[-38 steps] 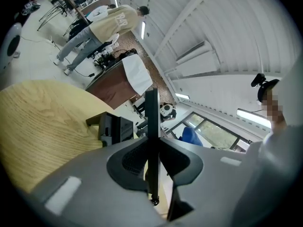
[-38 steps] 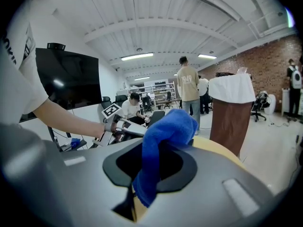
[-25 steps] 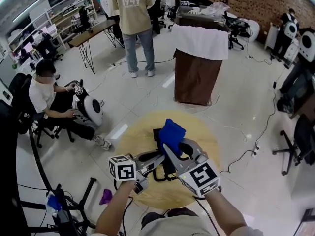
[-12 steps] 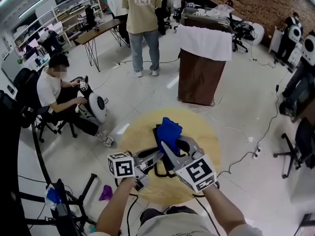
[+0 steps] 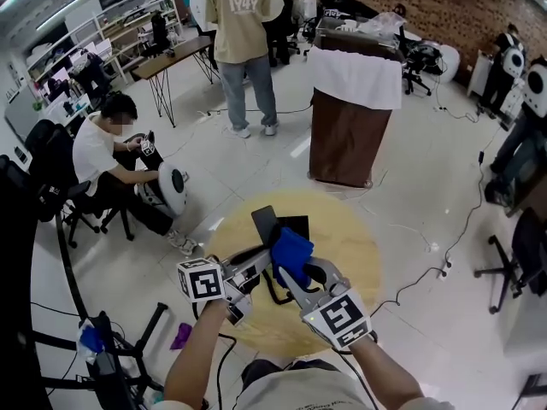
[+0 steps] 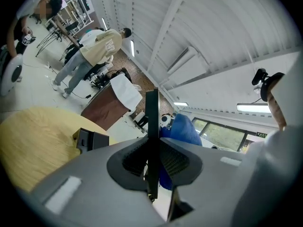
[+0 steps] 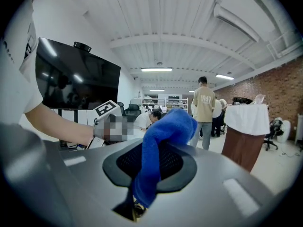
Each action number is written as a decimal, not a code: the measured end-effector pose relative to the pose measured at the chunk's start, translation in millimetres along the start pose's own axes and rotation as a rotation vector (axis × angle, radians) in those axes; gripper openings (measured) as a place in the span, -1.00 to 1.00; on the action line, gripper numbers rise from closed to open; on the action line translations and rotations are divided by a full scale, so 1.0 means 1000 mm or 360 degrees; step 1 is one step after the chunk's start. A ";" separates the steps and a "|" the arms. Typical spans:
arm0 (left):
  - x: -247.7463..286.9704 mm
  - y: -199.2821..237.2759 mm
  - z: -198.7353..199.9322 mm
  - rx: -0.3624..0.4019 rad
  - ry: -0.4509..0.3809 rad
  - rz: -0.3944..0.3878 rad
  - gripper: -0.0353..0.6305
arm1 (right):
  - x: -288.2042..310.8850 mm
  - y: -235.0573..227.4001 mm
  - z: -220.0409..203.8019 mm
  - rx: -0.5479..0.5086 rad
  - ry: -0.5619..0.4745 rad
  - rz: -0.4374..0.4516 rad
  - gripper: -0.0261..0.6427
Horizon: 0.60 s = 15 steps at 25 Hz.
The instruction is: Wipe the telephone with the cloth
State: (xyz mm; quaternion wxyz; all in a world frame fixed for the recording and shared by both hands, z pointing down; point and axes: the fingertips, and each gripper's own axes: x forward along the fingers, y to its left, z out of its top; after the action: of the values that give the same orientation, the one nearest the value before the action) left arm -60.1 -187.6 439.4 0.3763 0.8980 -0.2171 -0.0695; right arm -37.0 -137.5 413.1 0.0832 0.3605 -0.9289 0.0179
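In the head view my left gripper is shut on a thin black telephone handset, which tilts up over the round yellow table. The left gripper view shows the handset edge-on between the pads. My right gripper is shut on a blue cloth, whose bunched top lies against the handset's right side. In the right gripper view the cloth hangs out of the jaws. A black telephone base lies on the table beyond; the grippers partly hide it in the head view.
A brown lectern with a white cover stands beyond the table. People stand at the back and one sits at the left. Cables run over the floor. An office chair is at the right, a purple rag on the floor.
The handset has come up and now sticks out past the cloth. The blue cloth has slid down along it toward me. Both grippers stay shut.
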 end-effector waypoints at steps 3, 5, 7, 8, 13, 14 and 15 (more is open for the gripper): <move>0.000 0.002 0.002 -0.0018 -0.0019 0.0000 -0.70 | -0.004 0.004 -0.012 0.0067 0.0023 0.0000 -0.74; -0.001 0.003 0.004 -0.0024 -0.0038 -0.0003 -0.70 | -0.006 0.008 -0.018 0.0078 0.0037 0.0002 -0.74; -0.003 0.003 0.007 -0.0021 -0.0049 -0.0006 -0.70 | -0.007 0.012 -0.023 0.0081 0.0044 0.0007 -0.74; -0.003 0.003 0.009 -0.0021 -0.0053 -0.0007 -0.70 | -0.008 0.013 -0.026 0.0089 0.0052 0.0008 -0.74; -0.005 0.002 0.013 0.0000 -0.0052 0.0000 -0.70 | -0.012 0.017 -0.037 0.0134 0.0080 0.0005 -0.74; -0.006 0.002 0.013 0.0005 -0.0048 0.0007 -0.70 | -0.014 0.017 -0.034 0.0133 0.0070 0.0001 -0.74; -0.008 0.003 0.014 0.0008 -0.0046 0.0013 -0.70 | -0.017 0.015 -0.029 0.0133 0.0051 -0.0010 -0.74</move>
State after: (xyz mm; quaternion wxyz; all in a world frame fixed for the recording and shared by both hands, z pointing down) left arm -72.4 -195.1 431.0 0.3712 0.8969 -0.2265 -0.0804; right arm -30.7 -112.8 438.9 0.0831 0.3663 -0.9247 0.0622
